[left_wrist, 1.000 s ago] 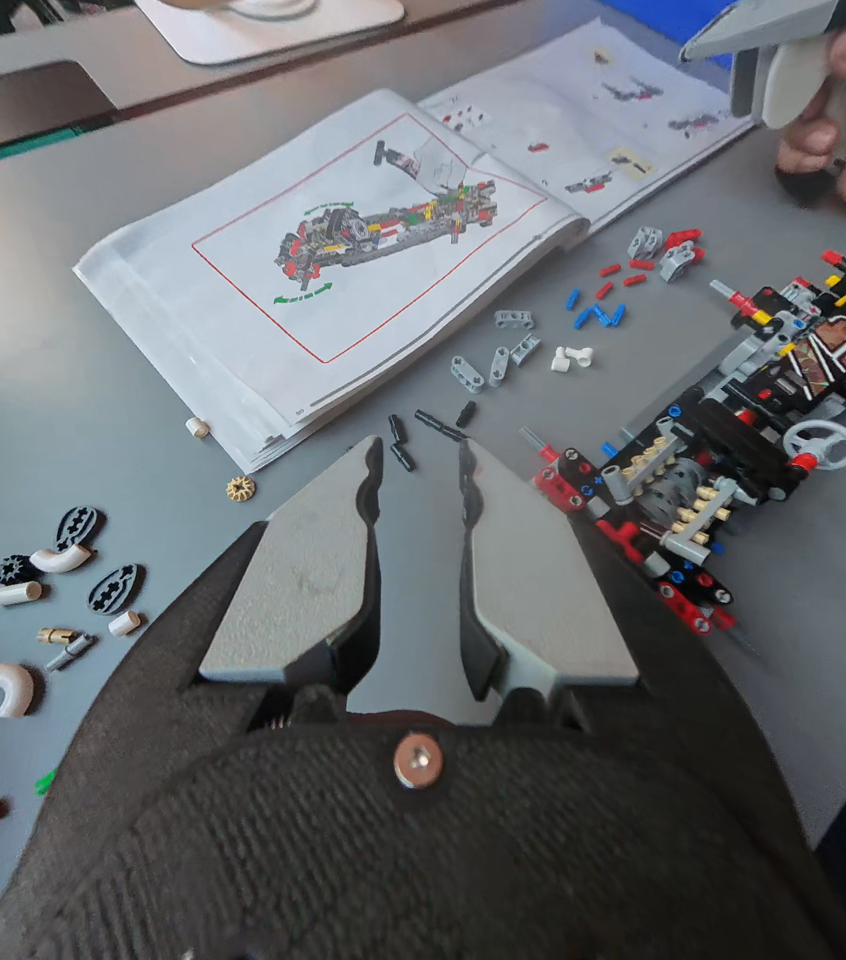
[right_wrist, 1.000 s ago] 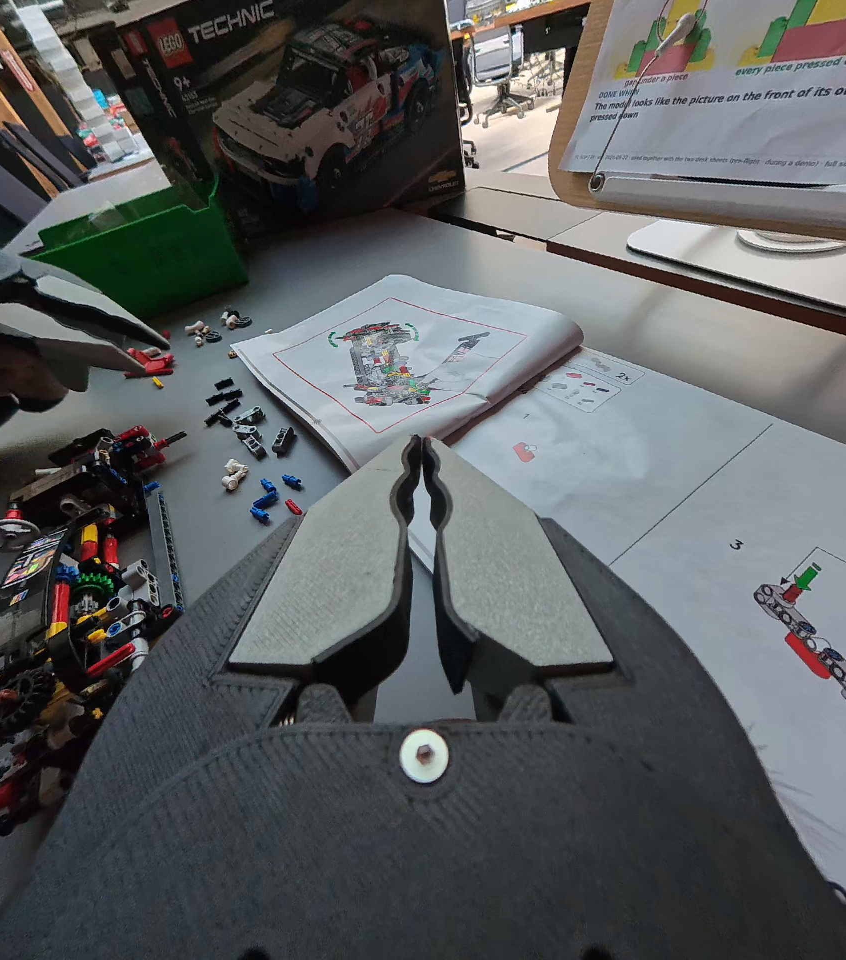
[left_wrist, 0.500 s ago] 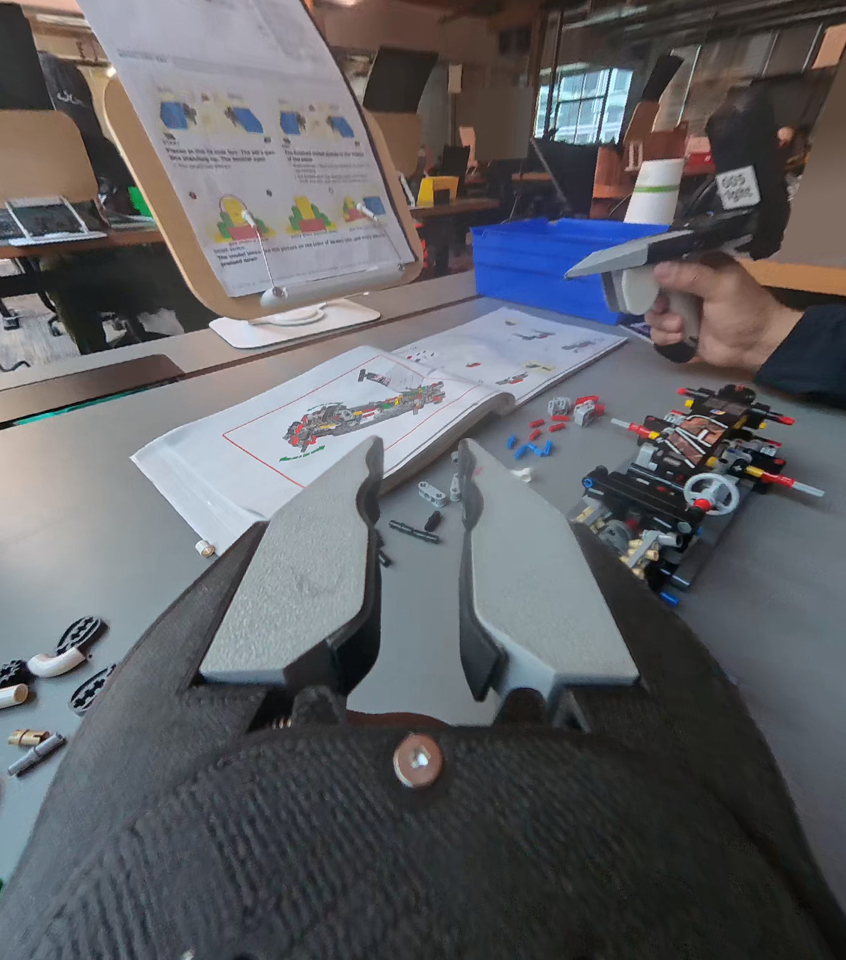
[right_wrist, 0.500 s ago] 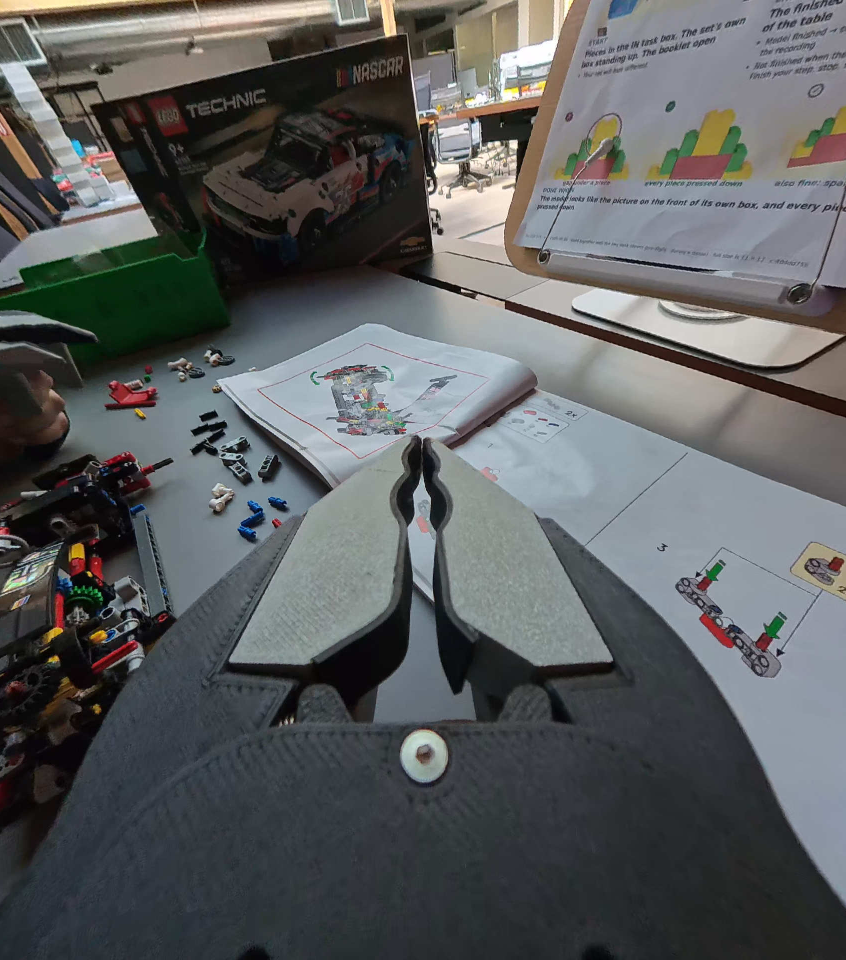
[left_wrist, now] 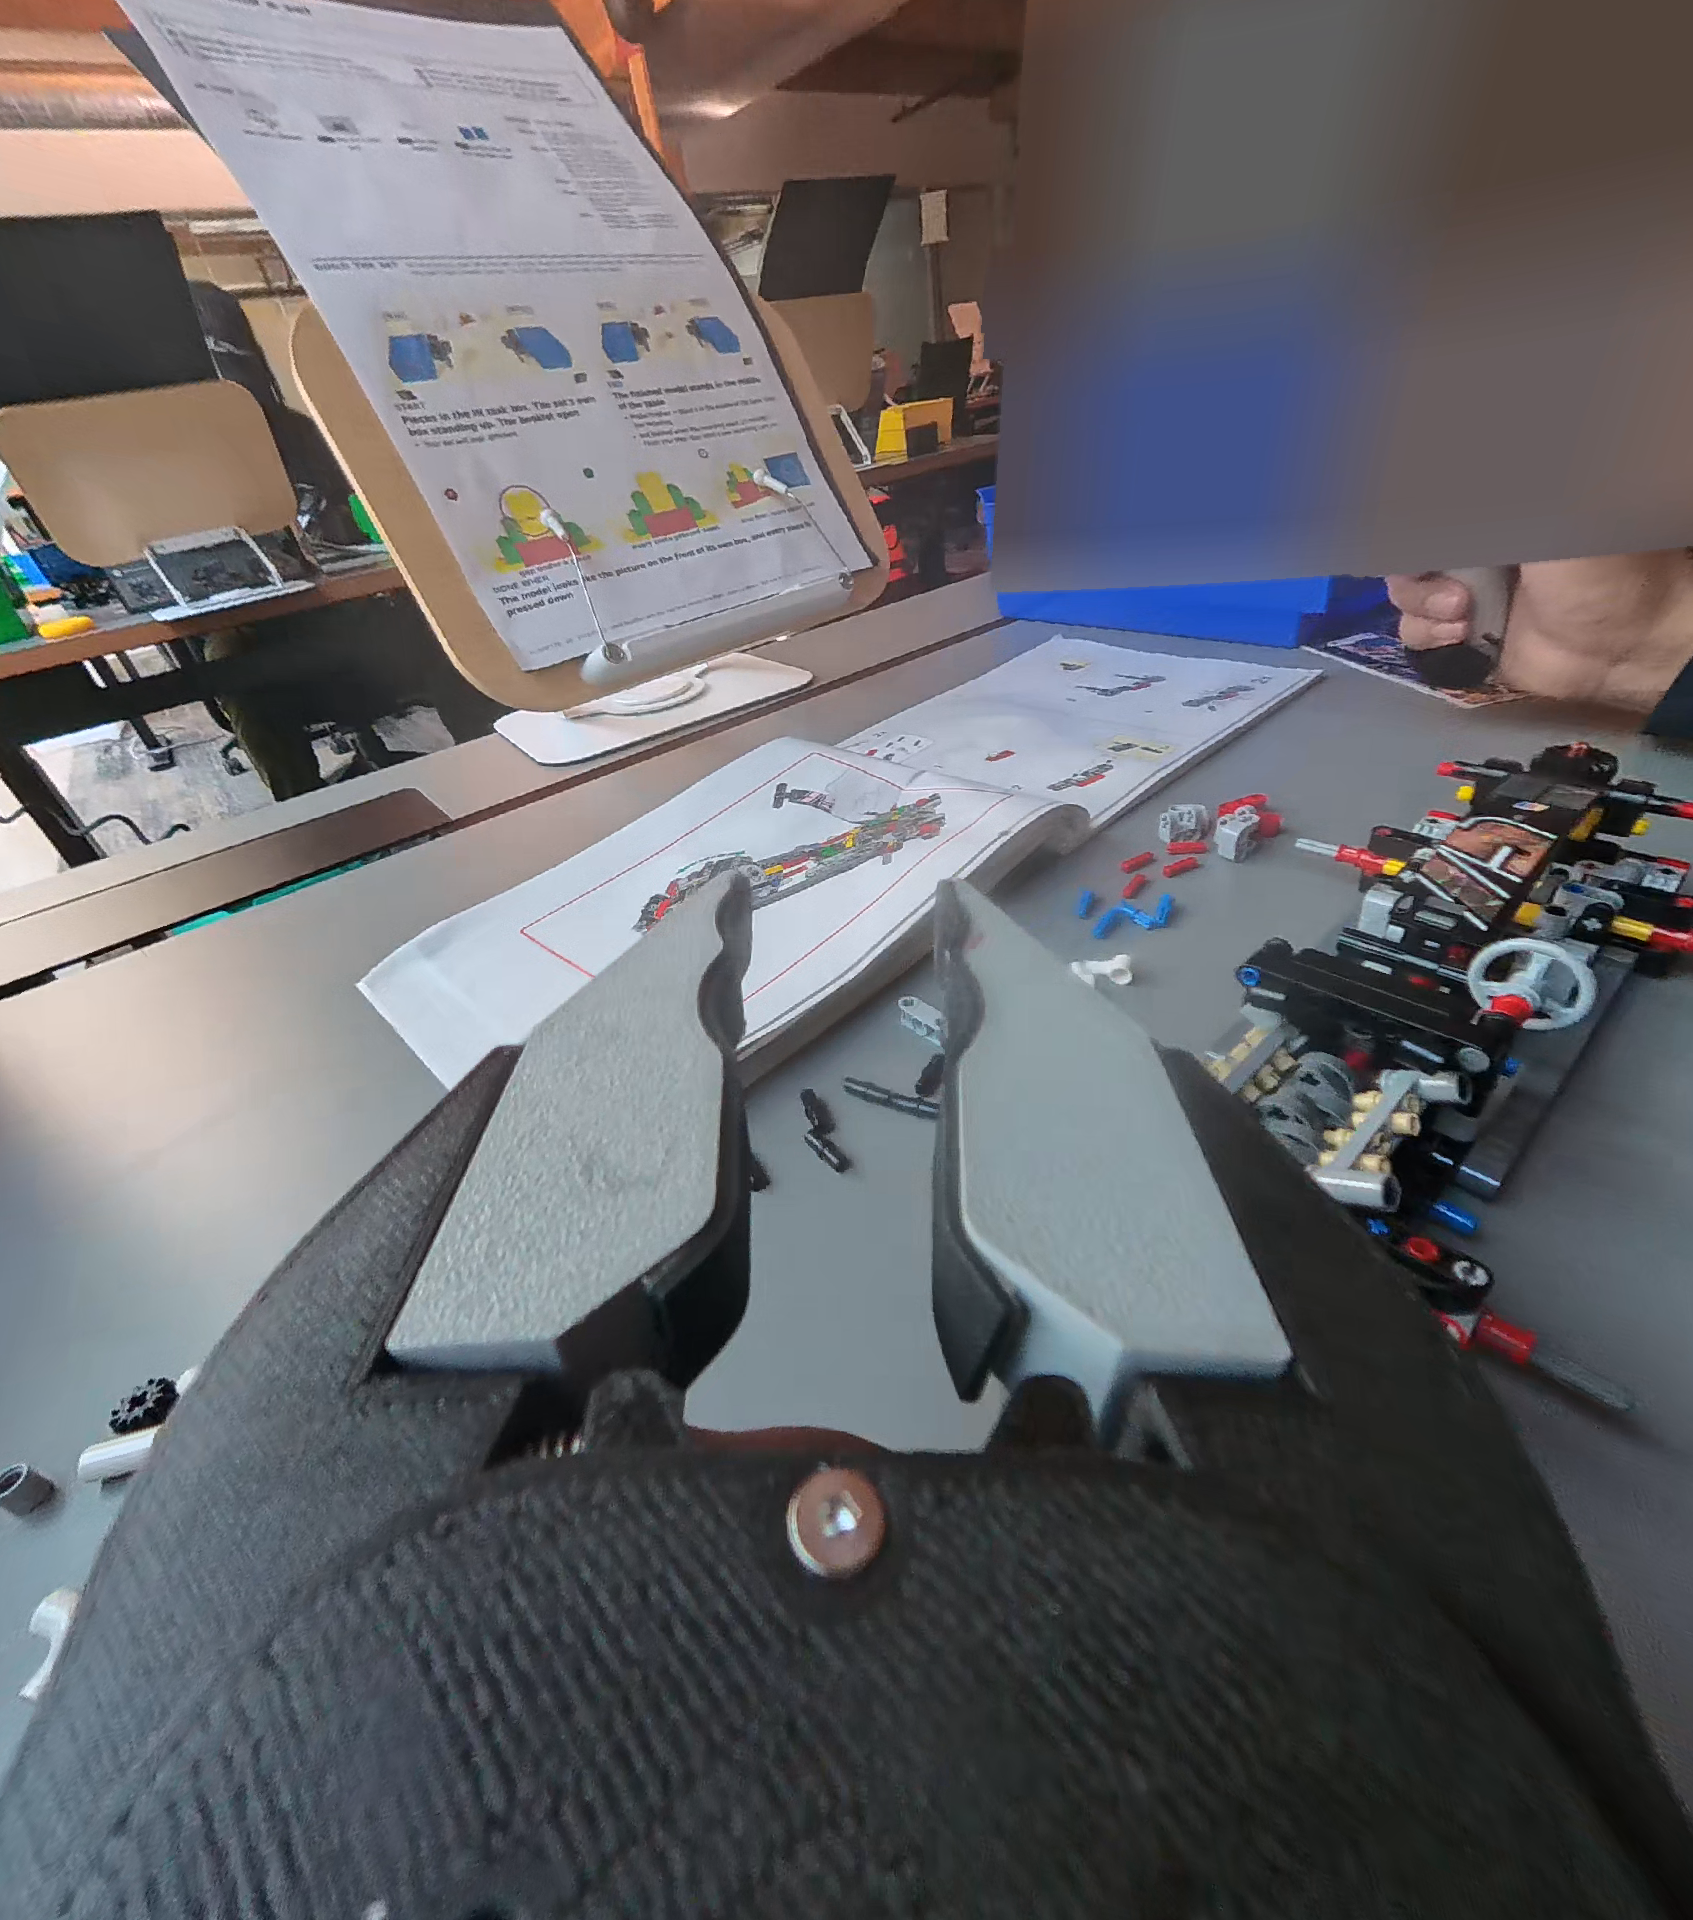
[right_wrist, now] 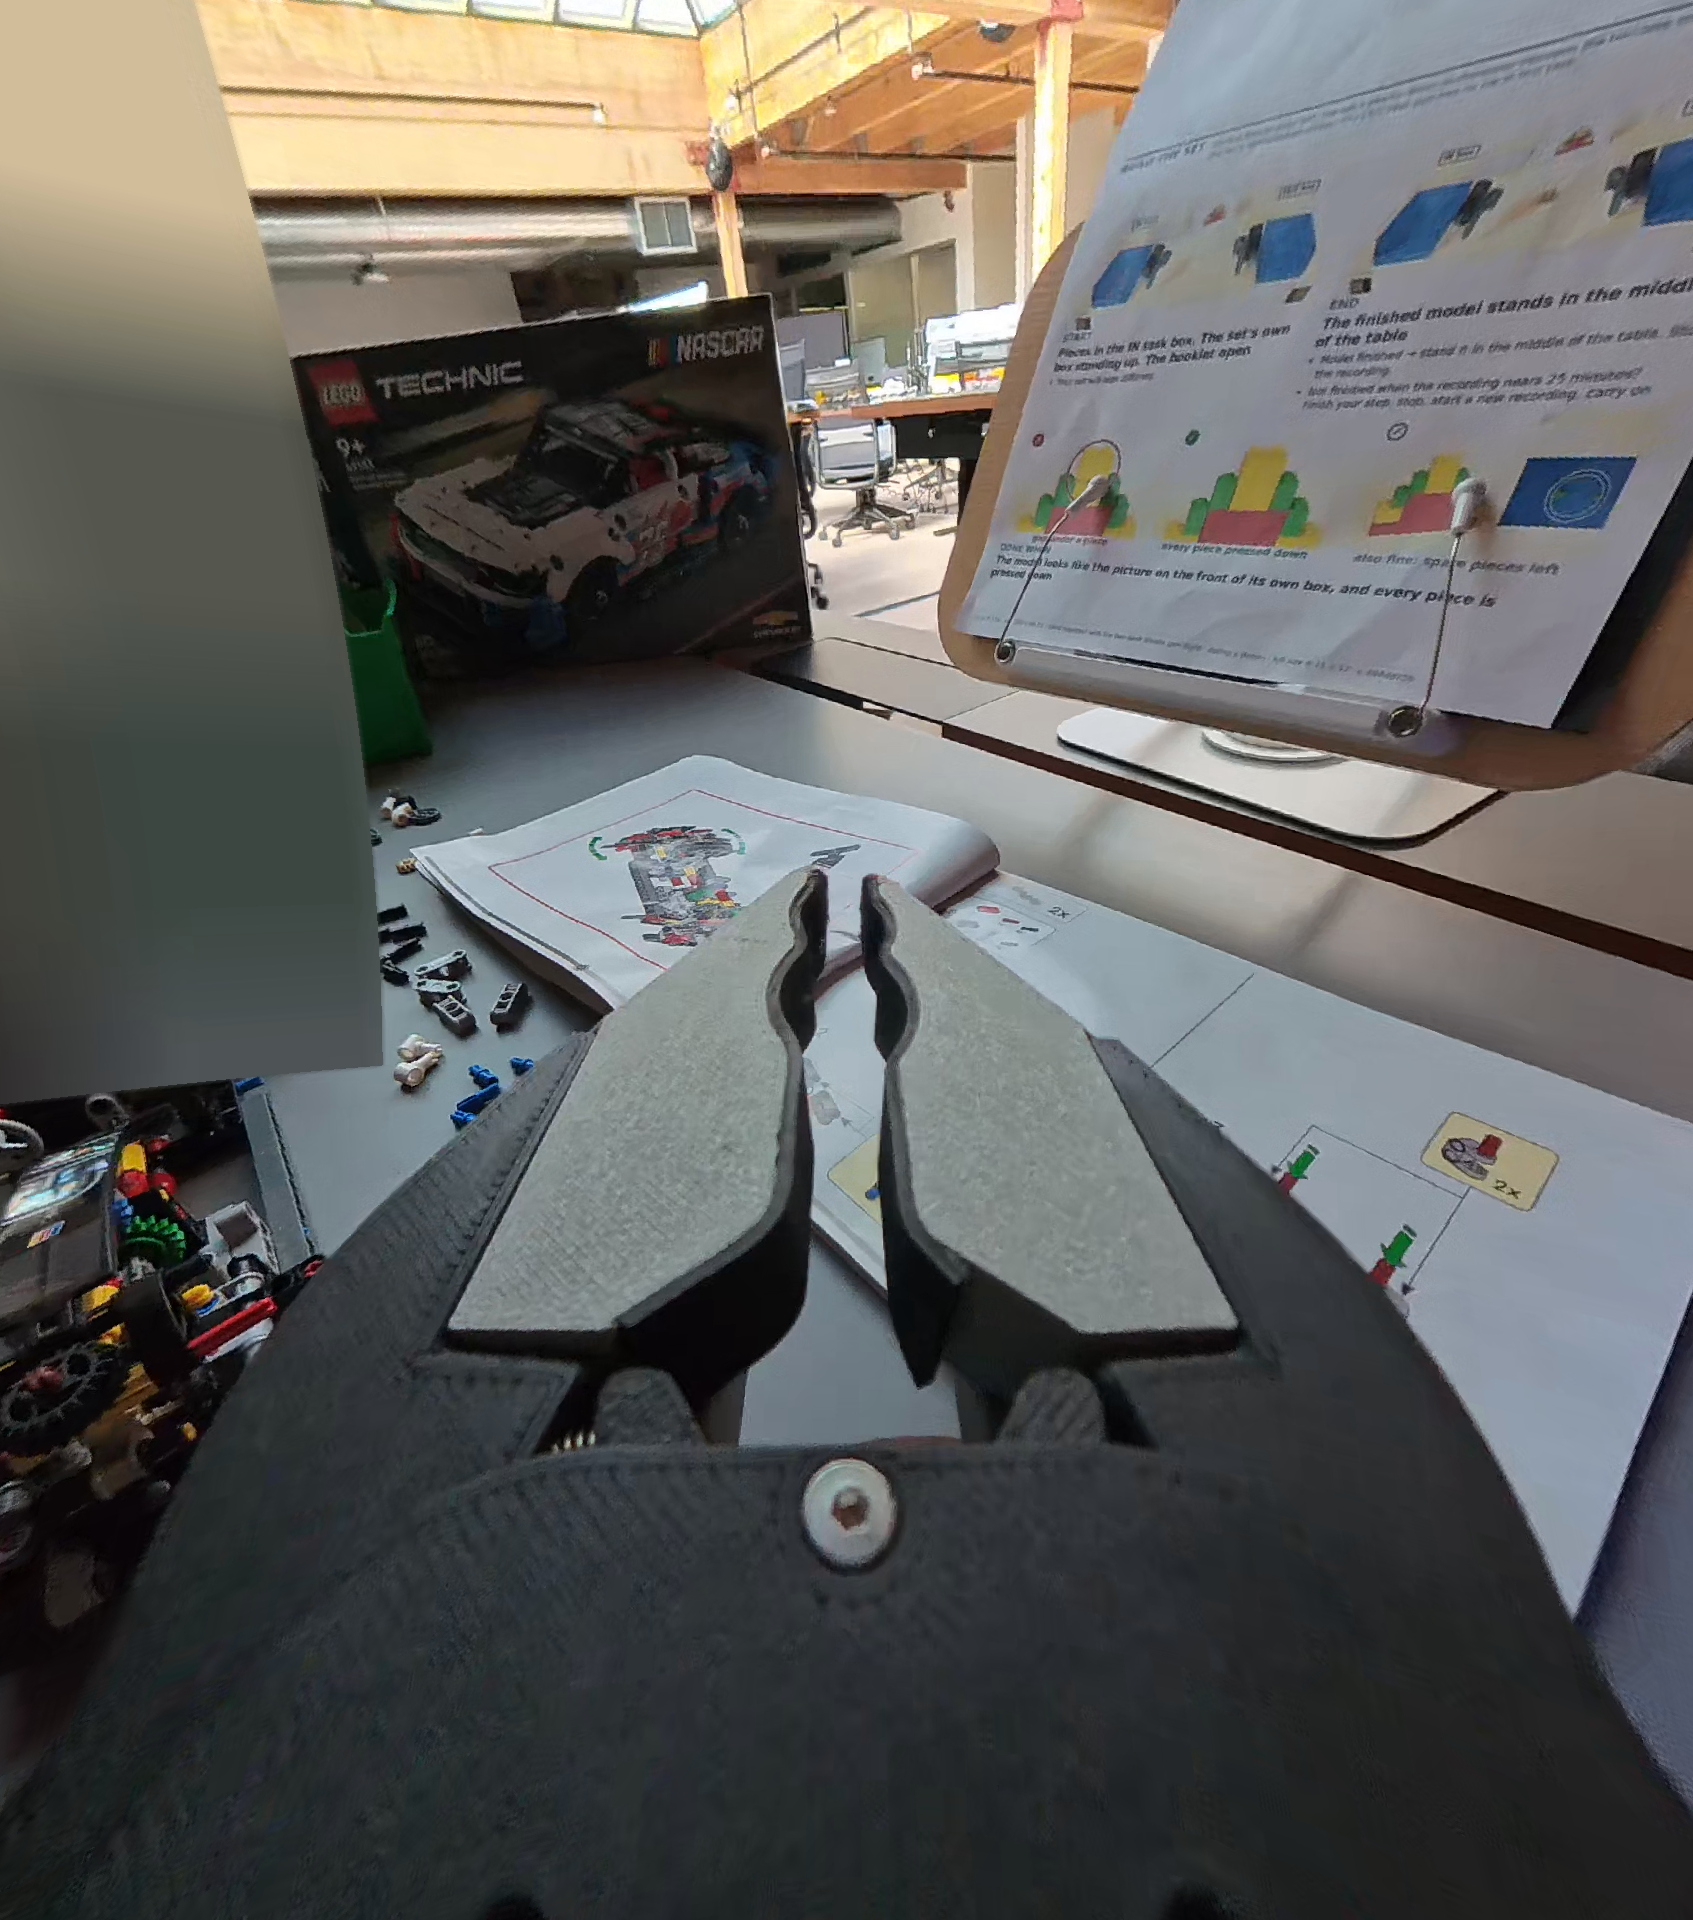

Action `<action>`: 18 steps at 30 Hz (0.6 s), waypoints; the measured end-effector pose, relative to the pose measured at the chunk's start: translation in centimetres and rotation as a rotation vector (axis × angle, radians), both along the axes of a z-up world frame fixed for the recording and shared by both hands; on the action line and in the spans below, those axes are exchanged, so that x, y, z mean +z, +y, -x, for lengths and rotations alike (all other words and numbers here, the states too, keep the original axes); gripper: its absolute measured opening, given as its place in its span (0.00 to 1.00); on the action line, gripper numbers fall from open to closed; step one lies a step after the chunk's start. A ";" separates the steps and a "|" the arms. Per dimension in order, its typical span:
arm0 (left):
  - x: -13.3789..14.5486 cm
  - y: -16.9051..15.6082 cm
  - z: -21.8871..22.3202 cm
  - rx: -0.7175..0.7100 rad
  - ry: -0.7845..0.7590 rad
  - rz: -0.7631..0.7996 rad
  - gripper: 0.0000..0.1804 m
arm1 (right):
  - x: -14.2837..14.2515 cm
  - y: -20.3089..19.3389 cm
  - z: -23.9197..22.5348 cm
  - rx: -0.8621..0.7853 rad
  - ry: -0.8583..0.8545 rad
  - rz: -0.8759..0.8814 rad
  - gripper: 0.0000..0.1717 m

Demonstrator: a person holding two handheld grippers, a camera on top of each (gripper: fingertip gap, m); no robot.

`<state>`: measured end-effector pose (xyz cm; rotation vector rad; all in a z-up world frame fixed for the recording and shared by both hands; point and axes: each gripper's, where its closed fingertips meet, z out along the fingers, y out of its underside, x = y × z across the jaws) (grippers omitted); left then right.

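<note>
My left gripper (left_wrist: pixel 840 894) is open and empty, low over the grey table (left_wrist: pixel 146 1143). Small black pins (left_wrist: pixel 883 1096) lie on the table between and below its fingers. An open instruction booklet (left_wrist: pixel 613 904) lies just beyond the fingertips. A partly built toy car chassis (left_wrist: pixel 1444 935) with a grey steering wheel lies to the right. My right gripper (right_wrist: pixel 842 883) hovers over the booklet's right-hand pages (right_wrist: pixel 1289 1070). Its jaws are parted by a narrow slit with nothing between them. The chassis shows at lower left in the right wrist view (right_wrist: pixel 94 1299).
Blue pins (left_wrist: pixel 1128 914), red pins (left_wrist: pixel 1154 862) and grey connectors (left_wrist: pixel 1206 826) lie between booklet and chassis. A black gear (left_wrist: pixel 141 1403) lies at left. A sheet on a wooden stand (left_wrist: pixel 561 416) and a blue bin (left_wrist: pixel 1185 608) stand behind. The set's box (right_wrist: pixel 561 488) leans at the back by a green bin (right_wrist: pixel 385 675). About 35 cm separates my left fingertips from my right. The black gear (left_wrist: pixel 141 1403) sits 20 cm or so from the ends of my left fingers.
Both grippers tilted upward, from looking down at the table to looking across the room. My left jaws opened a little wider. My right jaws went from shut to slightly parted.
</note>
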<state>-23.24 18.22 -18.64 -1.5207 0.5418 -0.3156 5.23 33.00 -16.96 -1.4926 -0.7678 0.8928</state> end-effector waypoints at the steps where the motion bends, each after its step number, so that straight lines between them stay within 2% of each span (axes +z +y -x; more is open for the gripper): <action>1: 0.0 0.1 0.1 -0.002 -0.010 0.006 0.18 | -0.1 0.2 -0.1 0.004 0.011 0.020 0.03; 4: 0.2 0.2 0.5 0.001 -0.045 0.014 0.18 | -1.2 0.5 0.2 0.040 0.011 0.097 0.05; 10: 0.2 0.3 0.7 0.028 -0.037 0.010 0.18 | -4.1 0.4 1.5 0.096 -0.098 0.170 0.05; 14: 0.1 0.5 0.8 0.039 -0.038 0.018 0.18 | -5.2 -0.2 2.4 0.106 -0.162 0.160 0.07; 18: 0.0 0.7 1.1 0.069 -0.033 0.020 0.18 | -4.9 -0.2 1.9 0.049 -0.173 0.109 0.07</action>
